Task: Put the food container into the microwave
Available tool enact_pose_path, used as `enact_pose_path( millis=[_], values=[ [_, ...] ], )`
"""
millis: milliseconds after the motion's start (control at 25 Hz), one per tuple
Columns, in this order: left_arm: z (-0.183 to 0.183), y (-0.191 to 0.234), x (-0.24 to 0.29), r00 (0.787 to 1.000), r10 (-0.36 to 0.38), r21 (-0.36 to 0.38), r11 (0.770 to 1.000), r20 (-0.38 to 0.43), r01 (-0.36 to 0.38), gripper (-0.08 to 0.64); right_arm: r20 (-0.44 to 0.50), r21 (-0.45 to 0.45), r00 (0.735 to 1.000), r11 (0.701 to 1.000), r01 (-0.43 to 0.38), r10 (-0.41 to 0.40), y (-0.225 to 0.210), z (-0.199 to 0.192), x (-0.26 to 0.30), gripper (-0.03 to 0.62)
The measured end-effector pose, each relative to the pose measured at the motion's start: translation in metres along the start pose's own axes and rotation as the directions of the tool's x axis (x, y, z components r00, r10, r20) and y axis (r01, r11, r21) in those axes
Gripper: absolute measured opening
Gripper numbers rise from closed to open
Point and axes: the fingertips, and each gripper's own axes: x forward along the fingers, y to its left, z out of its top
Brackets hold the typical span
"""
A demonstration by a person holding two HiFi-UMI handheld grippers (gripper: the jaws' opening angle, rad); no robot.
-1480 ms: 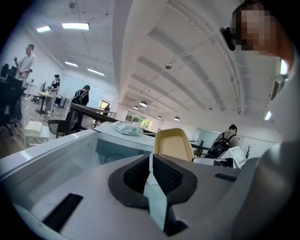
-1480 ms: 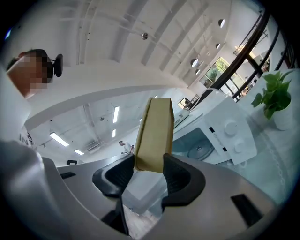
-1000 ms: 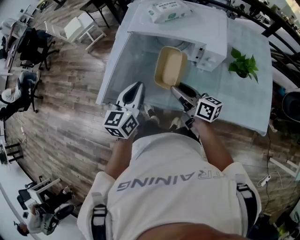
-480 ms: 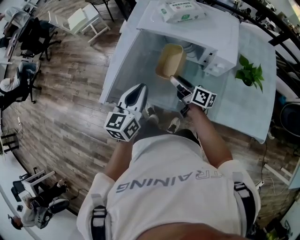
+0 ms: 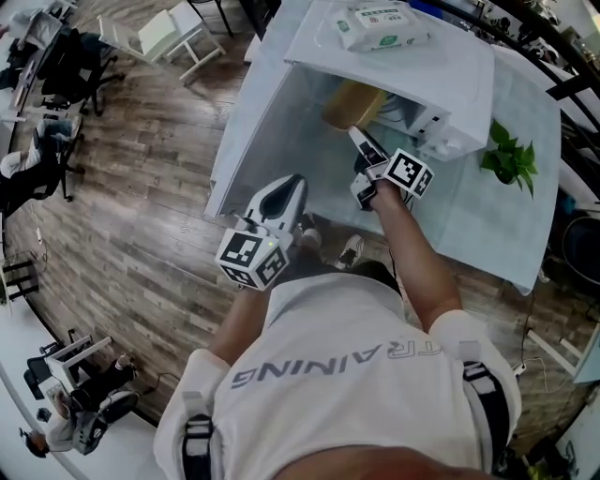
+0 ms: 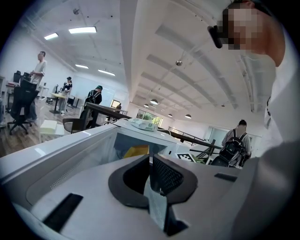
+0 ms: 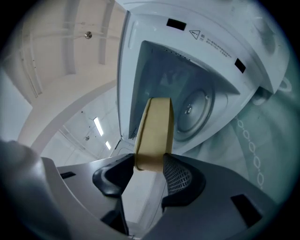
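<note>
The white microwave [image 5: 441, 70] stands on the table with its door [image 5: 258, 131] swung open to the left. The tan food container [image 5: 354, 101] is at the mouth of the cavity, its far end under the microwave's top. My right gripper [image 5: 358, 136] is shut on the container's near rim. In the right gripper view the container [image 7: 154, 126] shows edge-on between the jaws of the right gripper [image 7: 149, 166], in front of the glass turntable [image 7: 196, 110]. My left gripper [image 5: 284, 192] hangs back beside the door, and in its own view the left gripper [image 6: 150, 164] is shut and empty.
A pack of wipes [image 5: 380, 23] lies on top of the microwave. A small green plant [image 5: 511, 159] stands to its right on the pale tablecloth [image 5: 478, 225]. White chairs [image 5: 164, 33] stand on the wooden floor at the upper left. Other people are in the room.
The right gripper has carried the container forward from in front of the microwave to its opening. The left gripper has shifted slightly forward and right.
</note>
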Motion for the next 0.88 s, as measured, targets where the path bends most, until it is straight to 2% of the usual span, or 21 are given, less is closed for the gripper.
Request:
enact_pose_path(
  millis=[280,480,640,880],
  values=[
    [-0.005,-0.006,0.006,0.999,-0.042,0.013,0.999,-0.029,0.042,0.050,0.078,0.028,0.996,0.999,0.037,-0.039,-0.019,0.024,0.026,0.212],
    [-0.008,-0.004,0.007,0.997,-0.066,-0.005,0.998,-0.043,0.066,0.050,0.147,0.053,0.988,0.998,0.044,-0.051,-0.027,0.042,0.044,0.212],
    [-0.007,-0.005,0.012,0.995,-0.091,-0.009,0.996,-0.046,0.090,0.051,0.199,0.051,0.979,0.998,0.040,-0.049,-0.031,0.056,0.056,0.212],
    [-0.005,-0.002,0.018,0.993,-0.107,-0.017,0.994,-0.051,0.106,0.051,0.287,0.091,0.953,0.993,0.076,-0.100,-0.047,0.071,0.066,0.212]
  ],
)
